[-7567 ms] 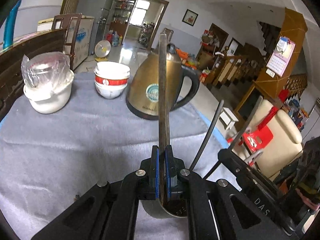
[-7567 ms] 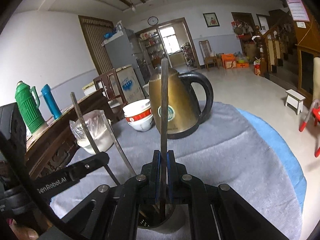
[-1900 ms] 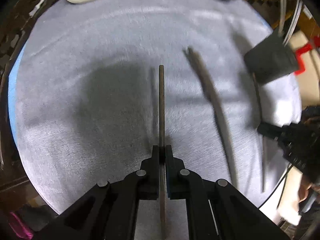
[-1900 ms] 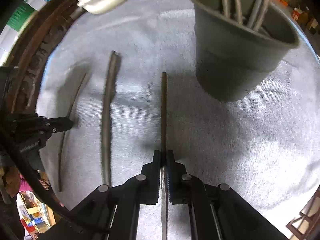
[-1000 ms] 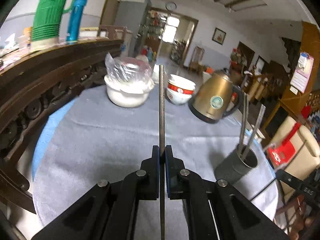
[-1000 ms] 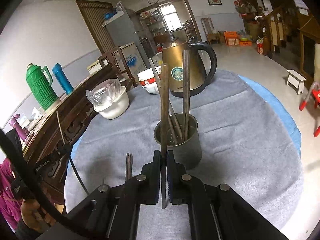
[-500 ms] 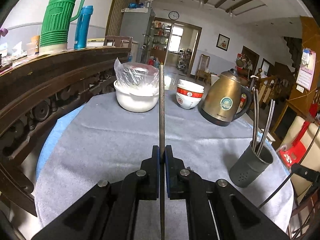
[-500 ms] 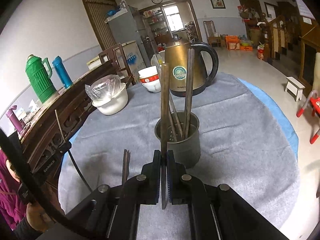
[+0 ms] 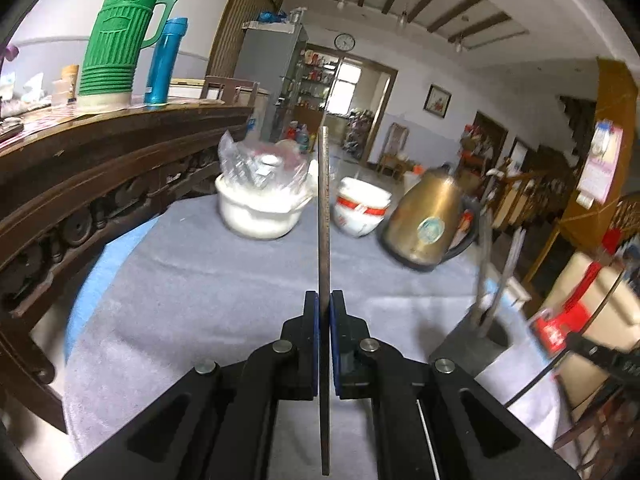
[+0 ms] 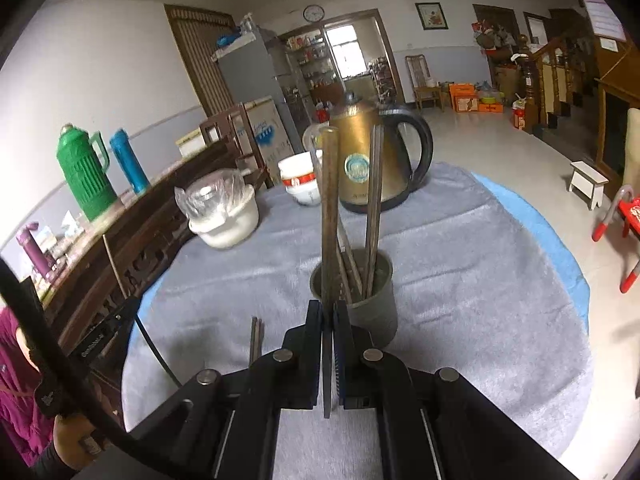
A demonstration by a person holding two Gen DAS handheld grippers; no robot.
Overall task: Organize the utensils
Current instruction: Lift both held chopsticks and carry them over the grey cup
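Grey cloth covers the round table [image 10: 460, 264], and a blue underlayer shows along its right and left edges; most of the cloth between the near edge and the far edge lies open. Near the middle stands a dark utensil holder [image 10: 370, 300] with several chopsticks [image 10: 375, 200] leaning upright in it. Two loose chopsticks [image 10: 255, 338] lie flat on the cloth to its left, toward the near edge. Along the far edge sit a gold kettle [image 10: 362, 160], stacked red-and-white bowls [image 10: 300, 182] and a white pot with plastic wrap [image 10: 224, 216]. The right gripper [image 10: 329, 316] is clamped tight on one chopstick [image 10: 330, 208], held upright just in front of the holder. The left gripper [image 9: 324, 308] is likewise closed on a single chopstick [image 9: 324, 208] above the cloth, with the holder [image 9: 472, 344] blurred near the right edge.
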